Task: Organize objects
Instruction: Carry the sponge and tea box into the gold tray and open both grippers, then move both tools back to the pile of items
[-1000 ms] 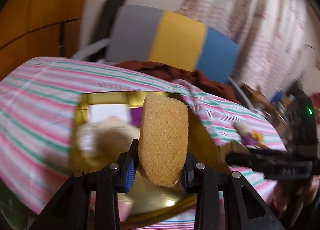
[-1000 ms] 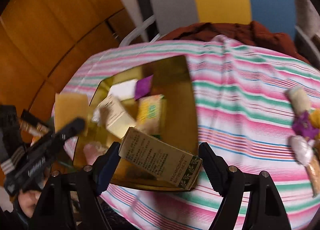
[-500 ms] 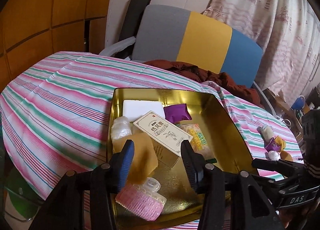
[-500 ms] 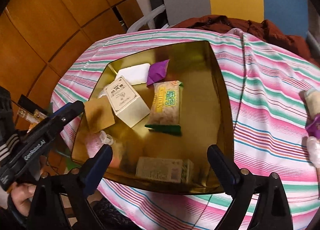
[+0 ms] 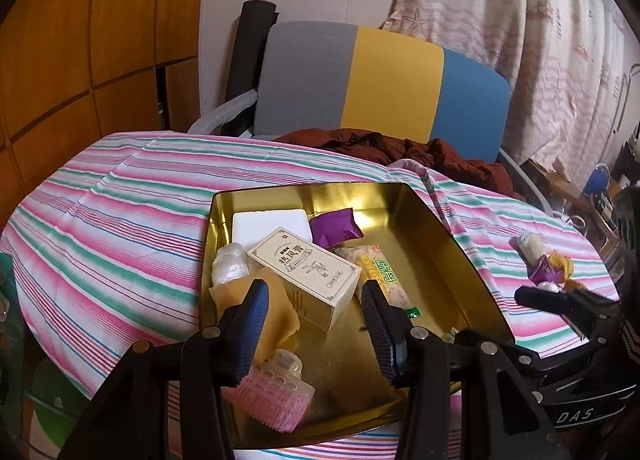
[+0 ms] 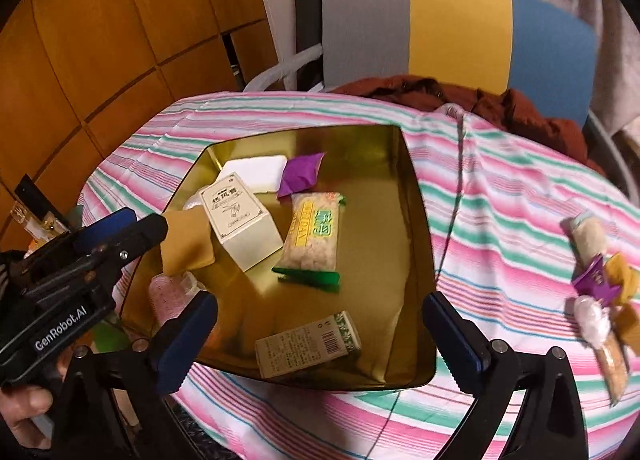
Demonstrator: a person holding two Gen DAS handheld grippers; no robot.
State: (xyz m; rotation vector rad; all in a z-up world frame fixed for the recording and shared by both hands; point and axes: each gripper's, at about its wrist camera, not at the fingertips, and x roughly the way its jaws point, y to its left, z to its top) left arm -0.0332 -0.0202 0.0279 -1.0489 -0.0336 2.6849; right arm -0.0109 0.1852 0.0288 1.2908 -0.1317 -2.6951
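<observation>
Hovering over the gold tin [image 6: 416,219], we had both grippers empty and spread wide.

Left side: left gripper [image 5: 316,324] sat above the tin's near-left corner, jaws apart, nothing between them. Under and just ahead of it lay the tan sponge [image 5: 276,312], a pink ridged container [image 5: 272,392] and a clear plastic-wrapped lump [image 5: 228,264].

Centre of tin: a cream carton [image 6: 240,219] lay tilted on a white block [image 6: 256,171], with a purple sachet [image 6: 300,173] just beside it. A rice-cracker pack [image 6: 316,236] lay lengthwise front to back, and a small printed box [image 6: 308,344] rested flat by the near wall.

Right gripper [image 6: 320,340] hung over the tin's near edge, jaws wide, holding nothing.

Right side: the leftover pile of wrapped snacks [image 6: 600,288] sat on the striped tablecloth [image 6: 500,219], well apart from the tin and still outside it. In the left wrist view it showed as the same cluster [image 5: 544,260] beyond the tin's right wall.

Key relation, as we judged it: the pile lay to the right of the right gripper and slightly ahead. Its long axis ran roughly near-to-far, along the tin's right wall. The right hand was clearly nearer, and the left would have had to cross the whole tin. We reckoned the right gripper should swing rightward and close across the short width of one packet.
</observation>
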